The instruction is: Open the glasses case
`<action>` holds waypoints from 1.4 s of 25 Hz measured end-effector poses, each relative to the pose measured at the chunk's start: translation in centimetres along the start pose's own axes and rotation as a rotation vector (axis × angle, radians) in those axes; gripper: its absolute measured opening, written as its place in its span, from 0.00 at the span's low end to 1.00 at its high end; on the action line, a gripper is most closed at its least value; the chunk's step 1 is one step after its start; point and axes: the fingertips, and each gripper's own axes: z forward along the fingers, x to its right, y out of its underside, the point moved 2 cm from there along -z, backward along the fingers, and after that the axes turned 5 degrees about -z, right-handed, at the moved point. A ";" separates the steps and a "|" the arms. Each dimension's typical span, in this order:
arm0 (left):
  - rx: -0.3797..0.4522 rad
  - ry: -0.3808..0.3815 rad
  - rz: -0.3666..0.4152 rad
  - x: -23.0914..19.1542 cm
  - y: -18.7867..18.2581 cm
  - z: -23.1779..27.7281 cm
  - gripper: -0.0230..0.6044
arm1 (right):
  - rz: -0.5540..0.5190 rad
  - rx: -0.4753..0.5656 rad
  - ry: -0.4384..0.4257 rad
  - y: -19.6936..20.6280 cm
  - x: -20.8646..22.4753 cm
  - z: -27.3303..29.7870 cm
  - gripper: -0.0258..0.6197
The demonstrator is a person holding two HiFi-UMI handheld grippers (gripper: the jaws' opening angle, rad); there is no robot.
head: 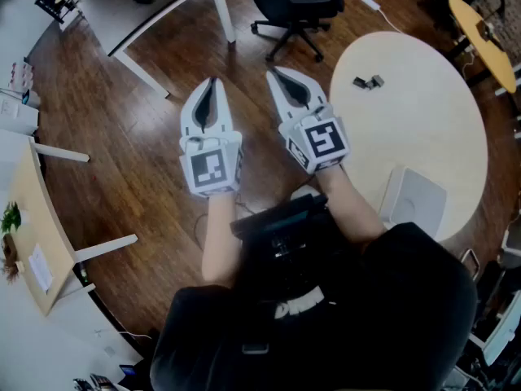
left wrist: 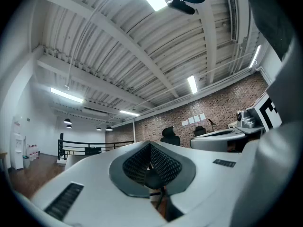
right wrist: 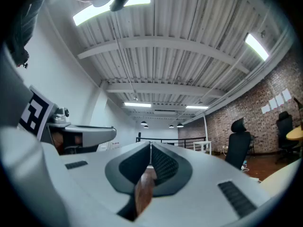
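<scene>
Nearest, both are held up in front of the person's chest, side by side and just apart, over bare wood floor. The left hand-held gripper has its jaws fully together w/ nothing between them, as its own view confirms. The right hand-held gripper is likewise closed and empty; only floor shows through the slot behind the pads.

Further right is a round pale table; a flat white slab lies near its close edge. On its far part sit two small dark bits, poss. the glasses case, though they're too small to tell. If so, it's well apart from both grippers, and nothing has been touched yet. Beyond that stand a black chair and a white desk.

Handling, by judgement: a case is prob. light w/ a stiff shell, smooth enough to skid on the tabletop, and sprung or snapped shut along one long edge. Best to pin the base at one end w/ one gripper and lift the lid at the front lip opposite the hinge w/ the other; a shut jaw tip might wedge into the seam.
</scene>
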 end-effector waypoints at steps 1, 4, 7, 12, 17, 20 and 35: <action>-0.006 0.001 -0.007 -0.3 0.3 0.0 0.04 | 0.009 -0.003 0.001 0.3 -0.2 0.2 0.07; -0.026 0.000 -0.013 -1.3 1.3 0.1 0.04 | 0.028 -0.011 0.000 0.9 -0.8 1.0 0.07; -0.031 -0.007 -0.007 -2.6 1.9 1.2 0.04 | 0.024 -0.011 -0.007 1.2 -0.7 2.9 0.07; -0.032 -0.023 -0.006 -5.5 3.2 4.2 0.04 | 0.034 0.003 -0.037 2.7 -0.2 8.1 0.07; -0.040 -0.063 0.011 -9.4 3.9 9.3 0.04 | 0.032 0.017 -0.091 3.4 1.2 15.5 0.07; -0.052 -0.083 0.021 -11.4 3.9 12.5 0.04 | 0.038 0.018 -0.127 3.4 2.1 19.5 0.07; -0.073 -0.177 0.071 -17.1 5.2 24.6 0.04 | 0.048 0.046 -0.223 4.7 8.3 31.7 0.07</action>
